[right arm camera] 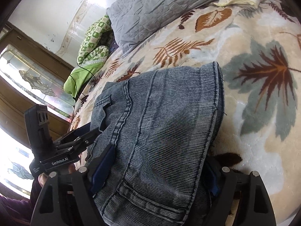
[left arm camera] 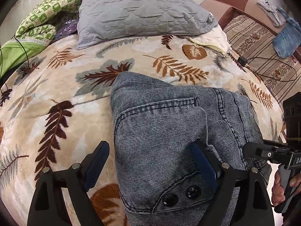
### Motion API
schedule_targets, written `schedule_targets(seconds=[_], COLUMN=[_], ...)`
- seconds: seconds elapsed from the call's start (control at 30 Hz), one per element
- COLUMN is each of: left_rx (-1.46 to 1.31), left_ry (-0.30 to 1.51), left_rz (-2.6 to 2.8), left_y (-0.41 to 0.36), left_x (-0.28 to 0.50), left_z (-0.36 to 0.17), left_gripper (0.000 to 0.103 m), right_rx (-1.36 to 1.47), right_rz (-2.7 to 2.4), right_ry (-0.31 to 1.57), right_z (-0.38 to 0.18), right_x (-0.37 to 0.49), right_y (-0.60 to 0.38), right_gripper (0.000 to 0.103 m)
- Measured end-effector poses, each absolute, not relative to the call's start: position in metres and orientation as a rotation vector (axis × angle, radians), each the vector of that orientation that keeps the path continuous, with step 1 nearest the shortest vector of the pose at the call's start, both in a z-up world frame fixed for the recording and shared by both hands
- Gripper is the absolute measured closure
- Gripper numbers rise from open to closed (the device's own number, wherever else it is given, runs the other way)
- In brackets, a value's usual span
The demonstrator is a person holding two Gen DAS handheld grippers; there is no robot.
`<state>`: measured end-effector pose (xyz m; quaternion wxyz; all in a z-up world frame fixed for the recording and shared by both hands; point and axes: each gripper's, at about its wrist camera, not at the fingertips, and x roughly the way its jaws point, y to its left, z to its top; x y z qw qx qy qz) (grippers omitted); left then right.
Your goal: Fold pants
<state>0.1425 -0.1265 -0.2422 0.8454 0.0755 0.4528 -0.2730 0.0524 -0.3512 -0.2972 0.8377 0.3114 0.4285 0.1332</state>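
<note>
Left wrist view: your left gripper (left arm camera: 150, 167) stands with jaws apart, the pants (left arm camera: 169, 131) lying between them, right pad touching denim, left pad clear over the blanket (left arm camera: 56, 101). Right wrist view: your right gripper (right arm camera: 154, 171) is also spread, the folded bundle filling the gap between its fingers; no squeeze visible. Pants sit directly ahead of and under both grippers, stacked in several layers on the blanket. Judgement: ribbed denim, fairly heavy, limp but thick at seams; it should not slip much against the pads, yet layers may slide over each other. Take hold at a doubled edge or the seam nearest your fingertips, catching all layers, not the rivets (left arm camera: 180, 195)
</note>
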Motion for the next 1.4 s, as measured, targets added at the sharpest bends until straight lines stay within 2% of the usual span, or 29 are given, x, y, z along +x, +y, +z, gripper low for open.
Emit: schedule_targets(seconds=[0.07,0.27,0.33,0.47,0.5,0.6,0.7,0.8,1.0,1.23,1.3,1.37,1.4], left_rx=[0.165,0.162,0.142,0.097,0.088,0.053,0.011,0.009,-0.121,-0.167,-0.183,-0.207,-0.209], left_ry=[0.949,0.947,0.955,0.976,0.981,0.995,0.986,1.009,1.183,1.221,1.204,1.195,1.191], left_rz=[-0.578,-0.593,-0.598,-0.596,-0.598,-0.592,-0.606,-0.579,-0.643,-0.748,-0.769,-0.789,-0.786], left_y=[-0.127,-0.129,-0.126,-0.114,-0.111,-0.098,-0.084,-0.073,-0.073,-0.094,-0.094,-0.091,-0.089], left_x=[0.140,0.137,0.138,0.139,0.139,0.134,0.127,0.124,0.139,0.150,0.150,0.151,0.151], left_z=[-0.240,-0.240,-0.241,-0.233,-0.231,-0.222,-0.213,-0.214,-0.244,-0.263,-0.265,-0.265,-0.264], left_gripper=[0.015,0.027,0.039,0.041,0.040,0.022,0.021,0.013,0.012,0.013,0.017,0.027,0.038], right_rx=[0.667,0.666,0.662,0.677,0.684,0.719,0.730,0.706,0.688,0.686,0.683,0.676,0.669], right_rz=[0.284,0.273,0.268,0.269,0.270,0.283,0.283,0.279,0.277,0.290,0.292,0.293,0.291], right_ry=[0.903,0.895,0.894,0.888,0.886,0.867,0.857,0.850,0.838,0.840,0.842,0.852,0.860], right_z=[-0.299,-0.300,-0.300,-0.302,-0.302,-0.307,-0.309,-0.308,-0.309,-0.310,-0.311,-0.310,-0.308], right_x=[0.052,0.049,0.049,0.046,0.046,0.042,0.040,0.038,0.037,0.036,0.037,0.038,0.040], right_y=[-0.353,-0.354,-0.354,-0.357,-0.358,-0.364,-0.366,-0.363,-0.360,-0.362,-0.362,-0.362,-0.361], right_gripper=[0.018,0.022,0.023,0.023,0.023,0.023,0.024,0.024,0.024,0.024,0.024,0.024,0.024])
